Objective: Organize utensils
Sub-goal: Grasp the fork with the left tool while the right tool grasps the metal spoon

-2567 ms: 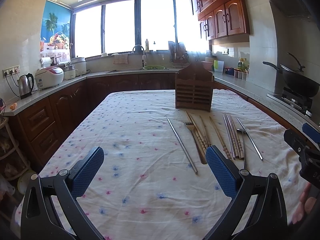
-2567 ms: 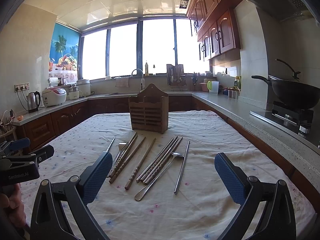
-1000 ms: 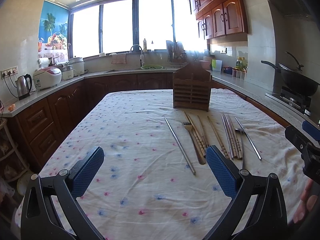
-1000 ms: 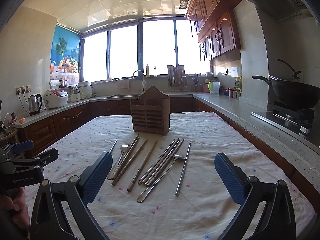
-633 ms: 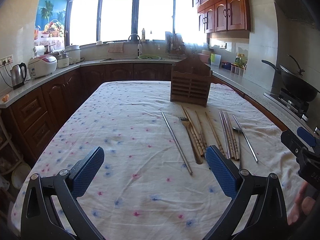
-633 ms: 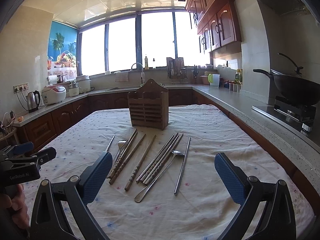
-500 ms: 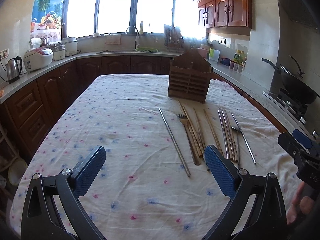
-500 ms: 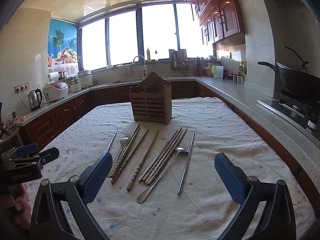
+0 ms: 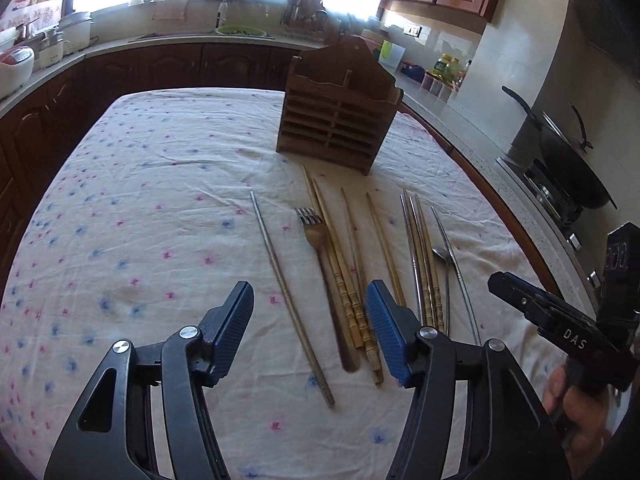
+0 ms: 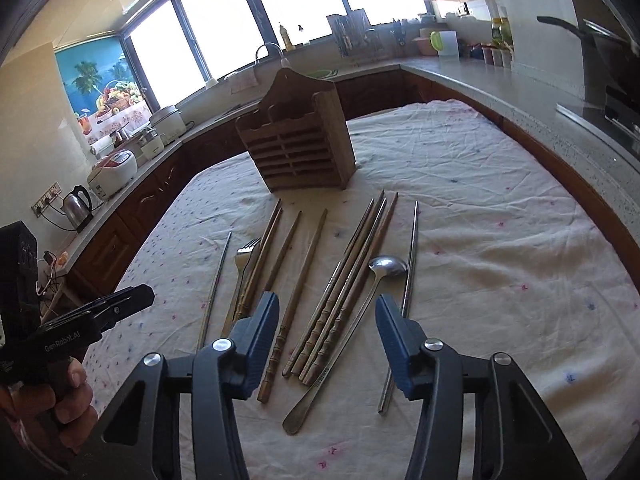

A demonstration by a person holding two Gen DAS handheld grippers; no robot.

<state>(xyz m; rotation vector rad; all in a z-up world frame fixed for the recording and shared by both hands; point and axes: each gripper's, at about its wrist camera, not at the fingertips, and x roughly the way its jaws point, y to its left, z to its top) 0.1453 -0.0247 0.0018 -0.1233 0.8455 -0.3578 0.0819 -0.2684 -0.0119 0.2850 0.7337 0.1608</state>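
Note:
A wooden slatted utensil holder (image 9: 338, 120) (image 10: 298, 148) stands upright at the far middle of the table. In front of it lie a lone steel chopstick (image 9: 280, 276), a fork (image 9: 316, 236) (image 10: 245, 258), several wooden chopsticks (image 9: 344, 264) (image 10: 292, 292), metal chopsticks (image 9: 420, 252) and a long spoon (image 10: 360, 308). My left gripper (image 9: 310, 330) is open, low over the lone chopstick and fork handle. My right gripper (image 10: 326, 334) is open, low over the chopstick bundle and spoon handle. Both are empty.
The table wears a white flowered cloth (image 9: 140, 216). Counters ring the room: a kettle (image 10: 78, 204) and rice cooker (image 10: 114, 172) at left, a wok on a stove (image 9: 568, 168) at right, a sink under the window.
Both grippers have dropped and moved forward over the utensils, tilting down toward the table. Their jaws have narrowed but remain open. The utensils have not moved.

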